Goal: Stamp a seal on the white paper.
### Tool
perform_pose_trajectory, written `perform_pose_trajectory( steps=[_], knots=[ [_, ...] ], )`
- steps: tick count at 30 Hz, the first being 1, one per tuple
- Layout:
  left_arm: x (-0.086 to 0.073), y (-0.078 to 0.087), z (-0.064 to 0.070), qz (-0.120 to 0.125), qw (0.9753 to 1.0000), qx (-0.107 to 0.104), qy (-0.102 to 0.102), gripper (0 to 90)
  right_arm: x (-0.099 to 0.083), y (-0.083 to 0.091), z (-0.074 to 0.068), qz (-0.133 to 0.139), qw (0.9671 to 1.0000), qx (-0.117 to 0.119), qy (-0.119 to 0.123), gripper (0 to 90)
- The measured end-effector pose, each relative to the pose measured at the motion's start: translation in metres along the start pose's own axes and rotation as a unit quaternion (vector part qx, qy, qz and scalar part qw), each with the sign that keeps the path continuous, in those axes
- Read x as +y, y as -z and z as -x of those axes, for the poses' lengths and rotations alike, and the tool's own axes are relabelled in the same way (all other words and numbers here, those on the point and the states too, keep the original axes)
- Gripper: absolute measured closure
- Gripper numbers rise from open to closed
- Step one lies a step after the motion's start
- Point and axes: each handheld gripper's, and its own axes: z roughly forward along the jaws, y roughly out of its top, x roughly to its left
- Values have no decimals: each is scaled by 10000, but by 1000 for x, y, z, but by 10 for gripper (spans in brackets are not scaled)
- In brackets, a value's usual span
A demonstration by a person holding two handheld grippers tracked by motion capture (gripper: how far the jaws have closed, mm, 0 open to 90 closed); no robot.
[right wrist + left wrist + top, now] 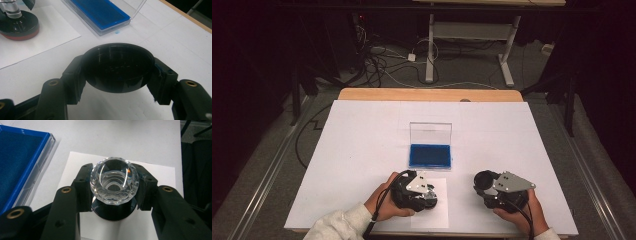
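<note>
In the left gripper view my left gripper (pixel 115 188) is shut on a clear faceted crystal piece (pixel 114 178), which stands upright on a round black base (pixel 113 212). In the high view the left gripper (pixel 428 194) sits over a white paper sheet (pixel 434 212) near the table's front edge. My right gripper (pixel 117 75) is shut on a round black cap (pixel 117 66), its hollow side facing the camera, held a little above the table. In the high view the right gripper (pixel 486 186) is to the right of the sheet with the cap (pixel 483 180) at its tip.
An open case with a blue lining (pixel 430 155) and an upright clear lid (pixel 430 132) lies at mid-table, just beyond both grippers. In the right gripper view the black base (pixel 18 25) has a reddish lower rim. The wooden table edge (pixel 427 94) runs along the far side.
</note>
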Motion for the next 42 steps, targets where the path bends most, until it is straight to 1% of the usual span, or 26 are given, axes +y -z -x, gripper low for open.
perform_pose_trajectory(
  steps=[5,10,14,15,17,18,21,22,24,27,32,35,42],
  knots=[
    [0,0,0,-28,10000,10,-29,545,0,0,0,0,10000,-10,2,384],
    [0,0,0,-1,10000,1,4,545,0,0,-1,-7,10000,4,3,384],
    [1,1,0,-63,10000,9,-36,545,0,-1,-1,-20,10000,23,31,384],
    [2,1,0,-52,10000,20,-51,545,0,0,0,-18,10000,12,24,384],
    [2,1,0,-24,10000,6,-7,545,0,0,1,-4,10000,25,25,383],
    [3,1,0,-39,10000,20,-35,545,0,0,1,0,10000,7,13,383],
    [6,7,0,96,9999,54,-17,545,0,1,1,1,10000,-4,13,384],
    [7,11,-1,180,9998,47,-7,545,0,1,1,9,10000,-7,17,383],
    [8,19,-2,296,9995,121,16,545,0,2,2,29,10000,-10,9,384],
    [8,31,-6,499,9986,182,85,545,0,2,2,38,10000,-24,6,384],
    [8,44,-9,700,9969,333,106,545,0,2,2,46,10000,-31,12,384],
    [7,51,-11,798,9959,394,149,545,0,3,2,54,10000,-24,5,384],
    [5,65,-16,918,9938,575,235,545,0,2,3,63,10000,-21,-27,384]
  ],
)
